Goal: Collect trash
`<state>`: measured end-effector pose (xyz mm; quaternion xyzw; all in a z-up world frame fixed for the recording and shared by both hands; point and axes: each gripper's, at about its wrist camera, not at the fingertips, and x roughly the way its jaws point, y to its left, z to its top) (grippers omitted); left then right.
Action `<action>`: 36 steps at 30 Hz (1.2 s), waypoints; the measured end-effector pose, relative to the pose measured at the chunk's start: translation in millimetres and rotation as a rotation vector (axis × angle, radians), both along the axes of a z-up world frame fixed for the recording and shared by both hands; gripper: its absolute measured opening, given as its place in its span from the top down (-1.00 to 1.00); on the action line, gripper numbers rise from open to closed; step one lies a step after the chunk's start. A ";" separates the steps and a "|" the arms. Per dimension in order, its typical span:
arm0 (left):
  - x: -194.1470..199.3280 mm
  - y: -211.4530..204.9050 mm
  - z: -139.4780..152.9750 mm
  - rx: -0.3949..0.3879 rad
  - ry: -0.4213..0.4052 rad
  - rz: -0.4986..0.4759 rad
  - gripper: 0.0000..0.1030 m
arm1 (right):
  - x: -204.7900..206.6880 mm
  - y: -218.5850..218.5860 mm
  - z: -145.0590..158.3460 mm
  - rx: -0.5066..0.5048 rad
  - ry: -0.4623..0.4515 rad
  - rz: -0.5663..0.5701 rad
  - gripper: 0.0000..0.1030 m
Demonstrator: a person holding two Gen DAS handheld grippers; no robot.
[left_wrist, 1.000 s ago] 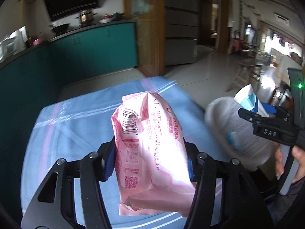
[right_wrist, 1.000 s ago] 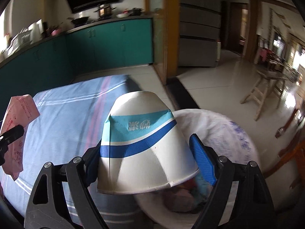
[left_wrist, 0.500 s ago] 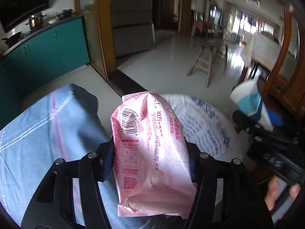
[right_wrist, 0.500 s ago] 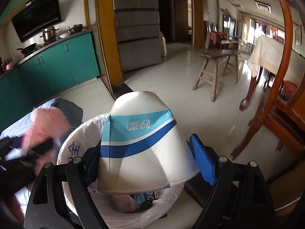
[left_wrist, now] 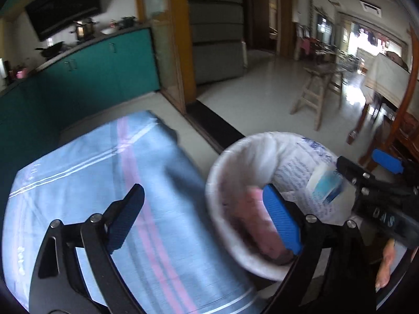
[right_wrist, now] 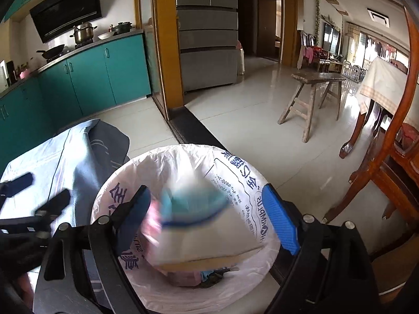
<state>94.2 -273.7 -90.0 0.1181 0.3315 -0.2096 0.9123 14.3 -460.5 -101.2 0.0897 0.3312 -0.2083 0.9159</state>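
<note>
The left gripper (left_wrist: 207,219) had just been opening its jaws, which stood wide with nothing between them, above the striped cloth (left_wrist: 86,183) on the bench. The pink packet (left_wrist: 262,225) lay blurred inside the white-lined bin (right_wrist: 235,172). The right gripper (right_wrist: 209,217) was released too; the paper bowl (right_wrist: 199,225), blurred, sat in the bin's mouth, clear of both pads.
</note>
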 end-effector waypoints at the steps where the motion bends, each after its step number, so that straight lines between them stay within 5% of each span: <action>1: -2.2 6.6 2.6 0.006 -0.013 0.019 -0.80 | -0.4 2.3 1.0 -0.006 -0.007 0.002 -0.69; 9: -44.6 102.6 26.5 0.020 -0.108 0.195 -0.87 | -34.1 34.0 17.2 -0.064 -0.154 0.040 -0.78; 14: -89.0 153.1 54.3 0.041 -0.209 0.268 -0.94 | -71.8 89.2 31.9 -0.131 -0.200 0.077 -0.91; 19: -133.5 192.2 81.5 0.020 -0.292 0.303 -0.94 | -90.4 140.6 53.1 -0.096 -0.235 0.156 -0.94; 25: -167.1 231.3 98.4 -0.030 -0.320 0.353 -0.94 | -107.1 189.4 83.5 -0.170 -0.291 0.227 -0.94; 36: -188.4 262.7 111.9 -0.076 -0.333 0.388 -0.94 | -129.8 216.6 101.6 -0.230 -0.321 0.254 -0.94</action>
